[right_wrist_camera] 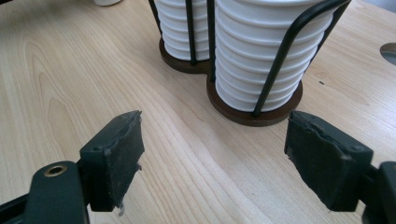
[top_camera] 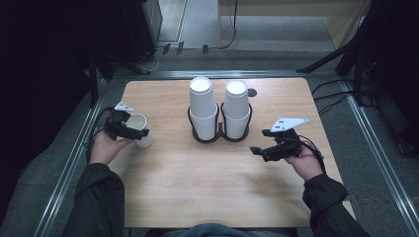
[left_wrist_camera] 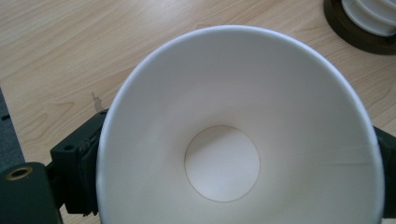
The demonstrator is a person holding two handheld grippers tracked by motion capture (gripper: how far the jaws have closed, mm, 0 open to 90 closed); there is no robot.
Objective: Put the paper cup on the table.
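Empty paper cup (left_wrist_camera: pixel 222 163) between jaws

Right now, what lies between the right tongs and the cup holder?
Only bare wood: in the right gripper view, table runs unbroken from the open right tongs to the holder; the high view shows the same.

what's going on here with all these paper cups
A person at a wooden table works with a gripper in each hand. The left gripper holds a single white paper cup between its jaws, off to the left of the table. The right gripper hovers open and empty near a black wire holder containing two stacks of upside-down cups.
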